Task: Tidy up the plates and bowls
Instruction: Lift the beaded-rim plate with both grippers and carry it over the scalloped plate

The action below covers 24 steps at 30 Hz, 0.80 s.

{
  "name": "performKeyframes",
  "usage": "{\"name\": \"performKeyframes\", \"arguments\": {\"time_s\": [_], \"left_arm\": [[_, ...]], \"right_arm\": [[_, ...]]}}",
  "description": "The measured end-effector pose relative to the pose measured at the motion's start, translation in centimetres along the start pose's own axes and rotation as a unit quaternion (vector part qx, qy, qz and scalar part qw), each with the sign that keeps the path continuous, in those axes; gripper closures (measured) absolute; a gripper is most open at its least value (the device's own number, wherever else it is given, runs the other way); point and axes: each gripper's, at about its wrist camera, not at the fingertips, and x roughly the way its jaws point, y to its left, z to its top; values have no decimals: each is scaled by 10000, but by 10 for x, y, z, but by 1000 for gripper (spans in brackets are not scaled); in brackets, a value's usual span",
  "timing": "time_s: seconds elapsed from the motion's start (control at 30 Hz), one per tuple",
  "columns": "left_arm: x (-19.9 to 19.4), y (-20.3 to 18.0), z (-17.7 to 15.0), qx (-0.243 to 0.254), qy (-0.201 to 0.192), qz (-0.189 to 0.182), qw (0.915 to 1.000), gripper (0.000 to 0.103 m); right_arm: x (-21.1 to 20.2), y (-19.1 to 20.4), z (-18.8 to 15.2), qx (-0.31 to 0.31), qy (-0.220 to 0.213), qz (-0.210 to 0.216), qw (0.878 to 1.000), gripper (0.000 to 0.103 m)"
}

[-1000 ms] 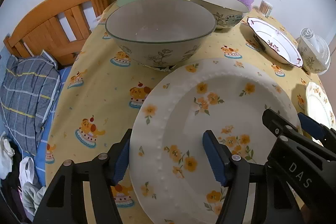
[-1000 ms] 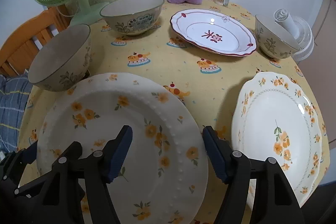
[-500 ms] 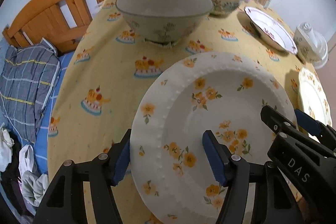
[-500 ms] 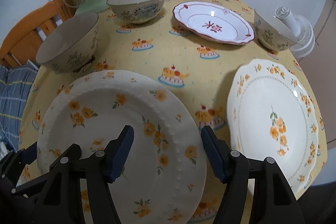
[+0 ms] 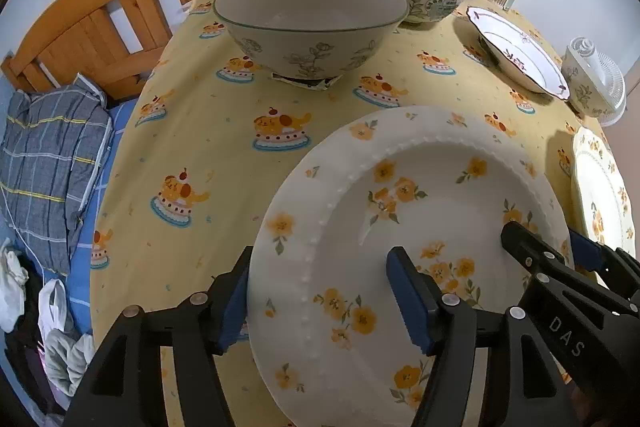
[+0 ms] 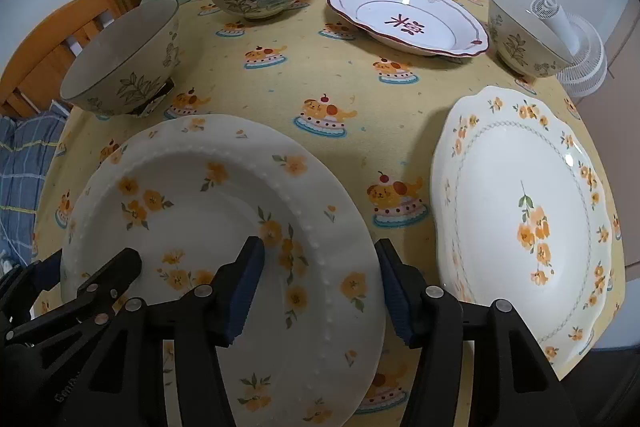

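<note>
Two hand-held grippers straddle opposite rims of the beaded floral plate (image 6: 208, 211): left hand-held gripper (image 5: 320, 301) apart, right hand-held gripper (image 6: 320, 291) closing. Bare counter (image 6: 320, 83) beyond the plate; scalloped plate (image 6: 520, 211) just right of it.

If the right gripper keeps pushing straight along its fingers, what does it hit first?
Most likely the beaded floral plate: its right rim sits between the closing jaws of the right gripper. The outer finger would probably meet the yellow tablecloth beside it; depth is unclear.
</note>
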Motion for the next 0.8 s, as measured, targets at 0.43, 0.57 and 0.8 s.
{"name": "performKeyframes", "arguments": {"time_s": [0.43, 0.57, 0.8], "left_arm": [[-16, 1, -2, -140, 154, 17, 9998, 36], [-29, -3, -2, -85, -12, -13, 10000, 36], [-43, -18, -1, -78, -204, -8, 9998, 37]], "right_arm": [[-17, 4, -1, -128, 167, -71, 9998, 43], [-29, 0, -2, -74, 49, -72, 9999, 43], [-45, -15, 1, -22, -187, 2, 9998, 43]]}}
